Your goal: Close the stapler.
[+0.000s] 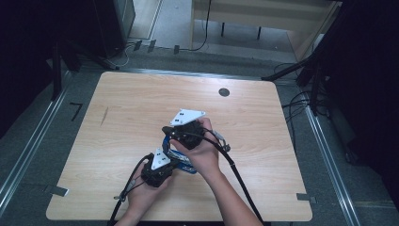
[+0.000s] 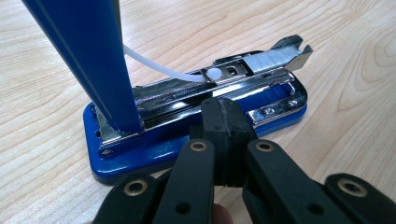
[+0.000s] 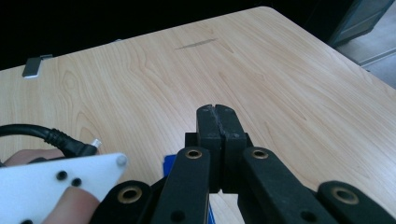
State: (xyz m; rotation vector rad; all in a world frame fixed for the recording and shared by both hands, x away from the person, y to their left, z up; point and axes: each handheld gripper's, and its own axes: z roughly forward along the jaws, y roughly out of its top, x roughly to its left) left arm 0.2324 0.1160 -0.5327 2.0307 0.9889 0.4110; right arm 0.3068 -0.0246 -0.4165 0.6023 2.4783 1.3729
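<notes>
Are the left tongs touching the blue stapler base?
Cannot tell. In the left gripper view the shut left tongs overlap the open blue stapler by its chrome rail, but this angle shows neither contact nor a gap plainly.

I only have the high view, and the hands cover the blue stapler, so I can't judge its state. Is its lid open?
Observer: Yes. In the left gripper view the stapler has its blue lid swung up, away from the magazine.
Operator: Any staples loaded?
Observer: A strip of staples sits at the front end of the open magazine.
Operator: And the left gripper?
Observer: The left gripper is shut with nothing between its jaws. Its tips are right at the stapler's chrome rail, but I cannot tell whether they touch it.
</notes>
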